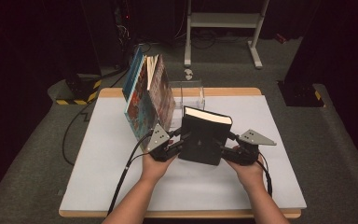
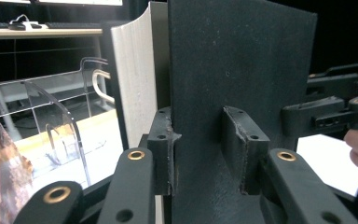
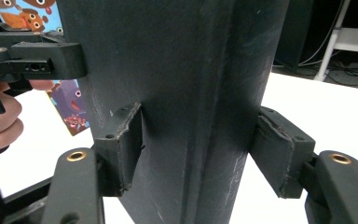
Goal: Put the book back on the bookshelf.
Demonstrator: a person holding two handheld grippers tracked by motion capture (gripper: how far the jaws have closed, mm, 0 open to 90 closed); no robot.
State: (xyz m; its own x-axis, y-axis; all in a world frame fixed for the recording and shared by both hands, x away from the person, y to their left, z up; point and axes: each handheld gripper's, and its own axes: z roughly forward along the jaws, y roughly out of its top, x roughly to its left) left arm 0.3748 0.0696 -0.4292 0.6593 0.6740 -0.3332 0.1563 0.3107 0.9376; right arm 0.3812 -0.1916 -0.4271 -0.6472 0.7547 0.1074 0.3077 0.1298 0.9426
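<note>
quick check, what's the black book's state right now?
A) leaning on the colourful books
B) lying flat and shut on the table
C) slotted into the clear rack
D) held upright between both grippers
D: the black book stands upright, with the left gripper clamped on one side and the right gripper on the other, apart from the clear rack and the colourful books.

book (image 1: 205, 135) stands right of leaning books (image 1: 147, 95).

Black book (image 1: 205, 137), cream page edges; colourful picture books (image 1: 147, 95); white table (image 1: 98, 158).
</note>
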